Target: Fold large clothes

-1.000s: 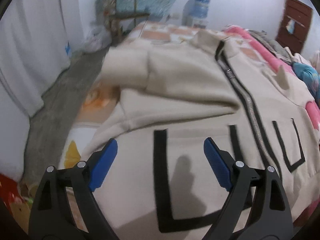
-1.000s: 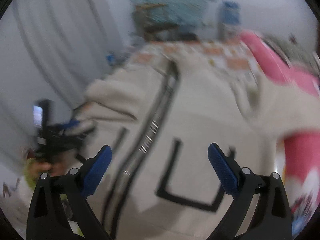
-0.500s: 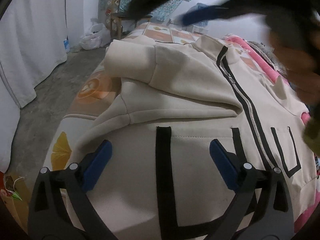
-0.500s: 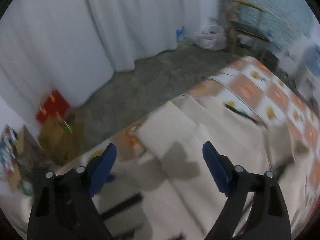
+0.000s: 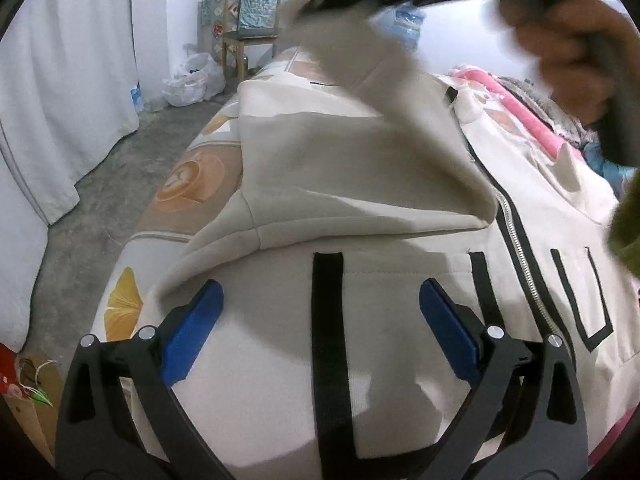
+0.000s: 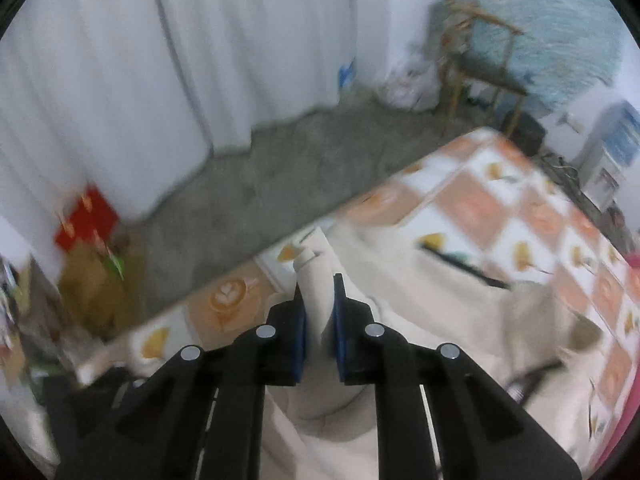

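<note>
Your right gripper (image 6: 319,312) has swung across from the jacket's front to its far sleeve, and its jaws are closing on a bunched fold of the cuff (image 6: 316,280), blue pads pressing the cloth from both sides. You're working over the bed with the orange-and-white checked sheet (image 6: 496,208), where the big cream zip-up fleece jacket with black pocket outlines (image 5: 360,184) is lying spread out, the sleeve (image 5: 348,56) now lifting off it in a blur. Your left gripper (image 5: 320,320) is hovering over the lower front panel, jaws standing wide apart, holding nothing, a black stripe (image 5: 328,320) running between them.
</note>
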A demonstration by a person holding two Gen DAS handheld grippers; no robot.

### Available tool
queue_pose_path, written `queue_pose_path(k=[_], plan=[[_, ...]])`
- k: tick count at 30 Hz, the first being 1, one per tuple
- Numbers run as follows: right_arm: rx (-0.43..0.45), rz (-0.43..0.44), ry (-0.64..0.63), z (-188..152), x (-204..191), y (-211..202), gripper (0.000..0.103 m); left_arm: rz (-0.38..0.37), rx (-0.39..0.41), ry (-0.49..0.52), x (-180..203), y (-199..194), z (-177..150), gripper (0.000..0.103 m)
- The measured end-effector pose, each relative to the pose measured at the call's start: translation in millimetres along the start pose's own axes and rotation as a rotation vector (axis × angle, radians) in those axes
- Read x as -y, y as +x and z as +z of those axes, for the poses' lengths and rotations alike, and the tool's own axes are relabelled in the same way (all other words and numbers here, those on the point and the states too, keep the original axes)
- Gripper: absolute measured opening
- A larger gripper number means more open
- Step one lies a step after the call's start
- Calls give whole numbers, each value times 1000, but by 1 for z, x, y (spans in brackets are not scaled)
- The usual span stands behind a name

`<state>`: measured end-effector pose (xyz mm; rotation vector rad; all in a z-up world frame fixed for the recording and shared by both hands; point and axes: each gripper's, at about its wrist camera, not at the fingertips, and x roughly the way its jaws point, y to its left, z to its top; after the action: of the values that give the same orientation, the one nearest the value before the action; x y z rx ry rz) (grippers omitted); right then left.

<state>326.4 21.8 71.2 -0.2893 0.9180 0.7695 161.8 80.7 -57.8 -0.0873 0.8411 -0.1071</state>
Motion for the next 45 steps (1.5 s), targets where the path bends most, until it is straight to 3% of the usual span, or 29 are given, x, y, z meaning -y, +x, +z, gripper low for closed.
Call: queue_pose_path(k=[3, 8, 11, 16, 19, 21, 23, 27, 33, 35, 37, 42, 45], plan=[[137, -6, 116, -23, 38, -84, 12, 18, -9, 12, 3, 1, 0, 95], [241, -79, 279, -90, 94, -171, 12, 13, -7, -14, 2, 0, 0, 95], [220, -129, 415, -154, 127, -192, 16, 22, -12, -7, 2, 0, 2, 95], [113, -243, 643, -253, 179, -190, 27, 48, -25, 13, 4, 3, 3, 95], [92, -203, 798, -299, 203, -187, 27, 57, -30, 20, 5, 3, 2, 95], [75, -182, 835, -307, 213, -175, 28, 70, -35, 29, 7, 4, 3, 95], [48, -168, 831, -310, 210, -163, 36, 86, -42, 42, 9, 6, 3, 95], [5, -147, 800, -294, 206, -137, 37, 93, -41, 46, 7, 8, 4, 95], [-83, -213, 720, -273, 209, -97, 37, 91, -39, 46, 8, 7, 4, 95], [-89, -216, 700, -271, 210, -90, 18, 91, -38, 45, 9, 7, 4, 95], [-86, -258, 670, -267, 206, -92, 7, 84, -35, 43, 8, 7, 3, 95], [-8, -276, 672, -267, 196, -118, 6, 51, -17, 21, 3, 4, 3, 95], [-38, -294, 689, -276, 198, -107, 6, 44, -14, 15, 1, 4, 3, 95]])
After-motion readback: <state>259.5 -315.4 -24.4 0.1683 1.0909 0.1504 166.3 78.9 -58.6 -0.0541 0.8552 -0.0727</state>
